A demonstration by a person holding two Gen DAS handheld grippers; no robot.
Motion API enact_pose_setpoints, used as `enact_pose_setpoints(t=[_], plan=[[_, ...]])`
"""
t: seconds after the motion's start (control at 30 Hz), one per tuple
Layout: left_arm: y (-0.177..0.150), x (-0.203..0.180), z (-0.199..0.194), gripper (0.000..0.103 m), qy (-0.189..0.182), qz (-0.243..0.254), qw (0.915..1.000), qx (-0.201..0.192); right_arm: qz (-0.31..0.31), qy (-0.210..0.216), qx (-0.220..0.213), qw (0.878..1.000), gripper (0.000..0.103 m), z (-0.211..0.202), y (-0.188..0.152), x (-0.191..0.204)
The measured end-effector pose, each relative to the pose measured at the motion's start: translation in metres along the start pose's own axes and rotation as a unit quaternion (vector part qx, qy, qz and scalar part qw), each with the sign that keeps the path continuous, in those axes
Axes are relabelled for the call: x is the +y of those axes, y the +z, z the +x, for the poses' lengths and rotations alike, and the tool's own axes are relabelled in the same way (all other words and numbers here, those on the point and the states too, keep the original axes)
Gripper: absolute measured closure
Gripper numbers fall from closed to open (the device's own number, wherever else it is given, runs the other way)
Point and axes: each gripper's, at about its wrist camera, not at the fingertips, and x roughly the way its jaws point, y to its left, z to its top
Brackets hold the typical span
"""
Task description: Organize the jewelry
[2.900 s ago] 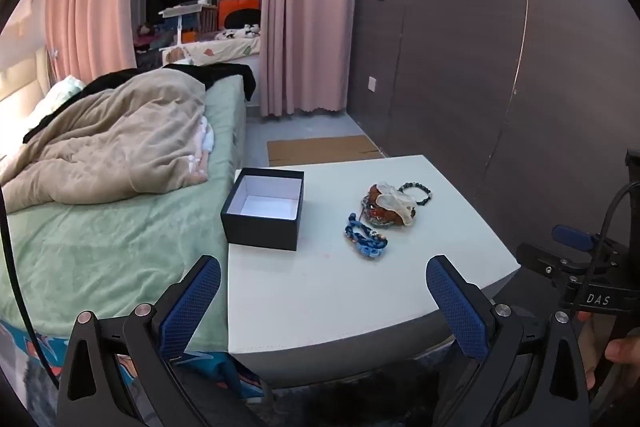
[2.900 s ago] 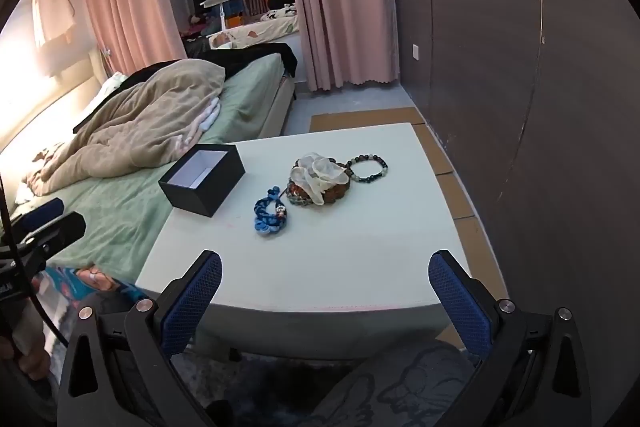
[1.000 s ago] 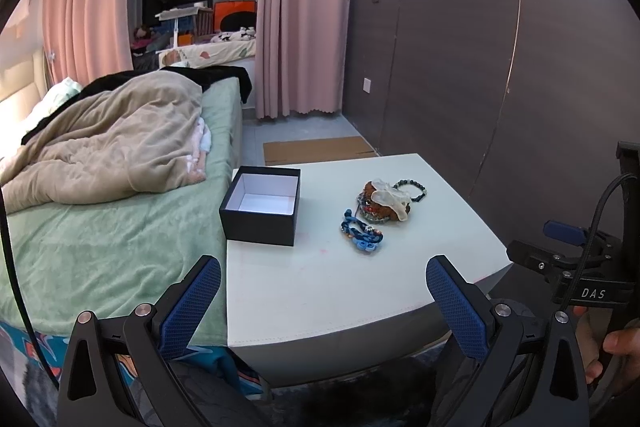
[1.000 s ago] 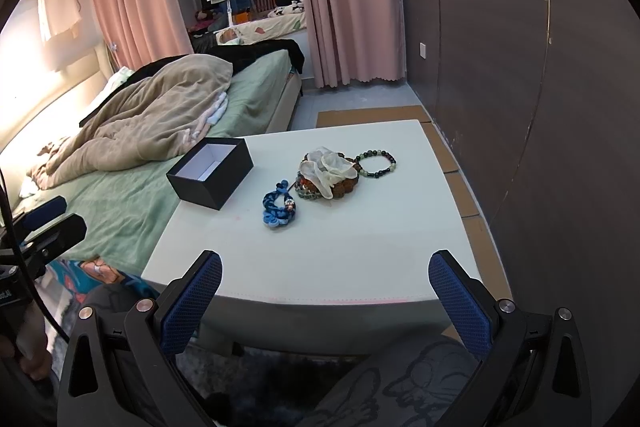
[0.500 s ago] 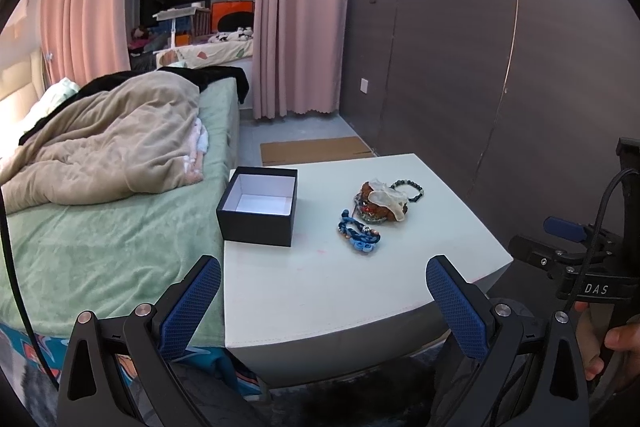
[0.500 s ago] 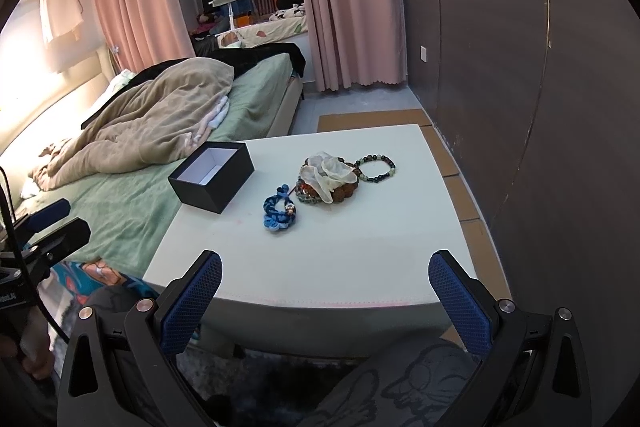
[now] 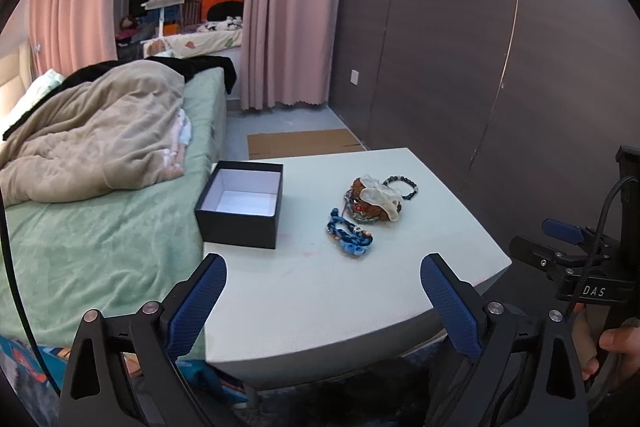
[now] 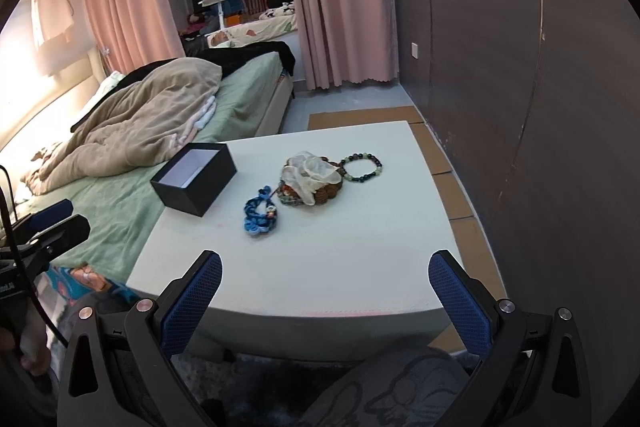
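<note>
— Where's the jewelry?

— On my tabletop [image 7: 360, 291]: blue bracelet [image 7: 349, 234] near the black box [image 7: 240, 205], brown pile [image 8: 314, 181] and beaded bracelet [image 8: 362, 167] farther right.

— The tools?

— My left tool [image 7: 323, 301] and right tool [image 8: 326, 301] both gape wide, empty.

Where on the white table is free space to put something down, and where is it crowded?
The white table is bare along its near edge, between the blue braided bracelet and both open tools. A bare strip runs on the wall side, right of the dark beaded bracelet. The middle is crowded: the open black box, then the brown jewelry heap.
</note>
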Motion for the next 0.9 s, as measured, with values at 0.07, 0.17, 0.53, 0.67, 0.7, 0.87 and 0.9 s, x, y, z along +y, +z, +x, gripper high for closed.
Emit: enact_pose_setpoints(t=[0.07,0.17,0.53,0.67,0.7,0.87,0.9], plan=[[0.002,-0.001,0.008,0.006,-0.005,0.000,1.0000,0.004,0.006,-0.001,0.004,1.000,0.000,0.006,0.001,-0.007],[0.006,-0.003,0.023,0.009,-0.012,0.003,0.9998,0.013,0.016,0.000,0.005,1.000,0.002,0.013,0.003,-0.017],[0.014,-0.010,0.092,0.036,-0.045,-0.003,0.9952,0.087,0.044,0.023,0.033,0.998,0.022,0.049,0.007,-0.045],[0.016,-0.010,0.117,0.046,-0.048,-0.012,0.9919,0.117,0.053,0.033,0.044,0.997,0.025,0.064,0.009,-0.053],[0.017,-0.010,0.124,0.049,-0.047,-0.015,0.9909,0.125,0.054,0.036,0.046,0.997,0.028,0.065,0.009,-0.055],[0.018,-0.012,0.156,0.060,-0.045,-0.019,0.9857,0.161,0.065,0.053,0.060,0.995,0.029,0.081,0.014,-0.061],[0.018,-0.012,0.162,0.061,-0.046,-0.022,0.9846,0.168,0.066,0.056,0.062,0.994,0.029,0.083,0.015,-0.063]])
